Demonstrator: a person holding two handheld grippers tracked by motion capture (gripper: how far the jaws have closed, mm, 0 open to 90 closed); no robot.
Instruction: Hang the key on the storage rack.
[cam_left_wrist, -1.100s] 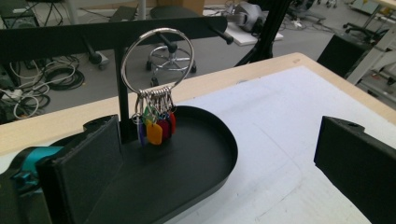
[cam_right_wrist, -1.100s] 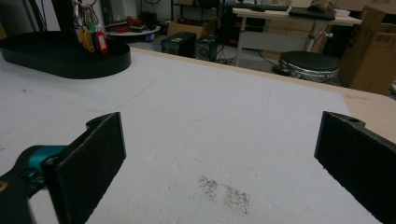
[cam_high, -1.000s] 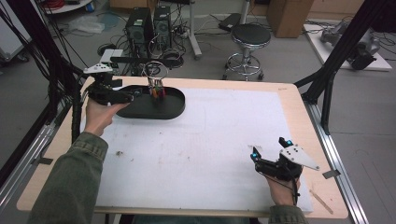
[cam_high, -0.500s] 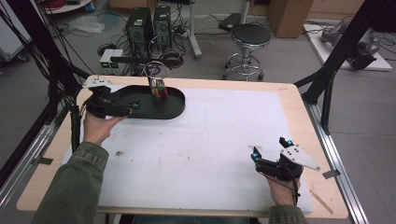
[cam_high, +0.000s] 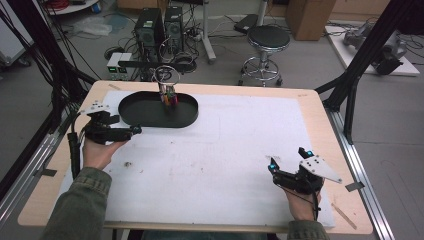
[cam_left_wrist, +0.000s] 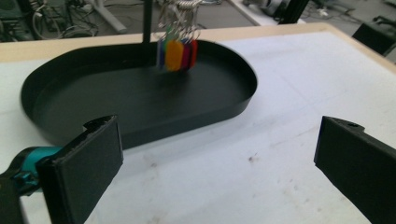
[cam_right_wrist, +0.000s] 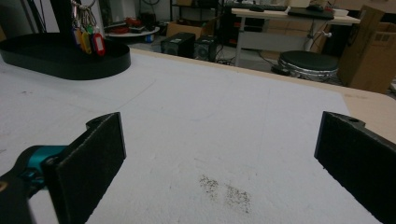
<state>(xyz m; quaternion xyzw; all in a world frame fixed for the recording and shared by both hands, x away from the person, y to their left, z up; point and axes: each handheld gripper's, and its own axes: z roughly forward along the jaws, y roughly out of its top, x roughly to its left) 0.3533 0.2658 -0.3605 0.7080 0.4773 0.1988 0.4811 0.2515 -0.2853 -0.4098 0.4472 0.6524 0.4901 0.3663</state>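
From the high view, the black oval tray (cam_high: 150, 116) sits at the far left of the desk (cam_high: 240, 150), with a bunch of coloured key tags (cam_high: 168, 97) hanging from a ring on a post rising out of it. The left tool (cam_high: 131, 131) hovers just beside the tray's near rim, jaws apart; the right tool (cam_high: 272, 170) rests well apart at the near right, jaws also apart.

In the left gripper view, the tags (cam_left_wrist: 176, 53) dangle over the tray floor. I judge them light, thin plastic, likely to swing and slip; the metal rings above look the firmer place to pinch.

In the right gripper view, the jaws stand wide over bare white mat (cam_right_wrist: 224, 116), tray (cam_right_wrist: 65, 58) far off.
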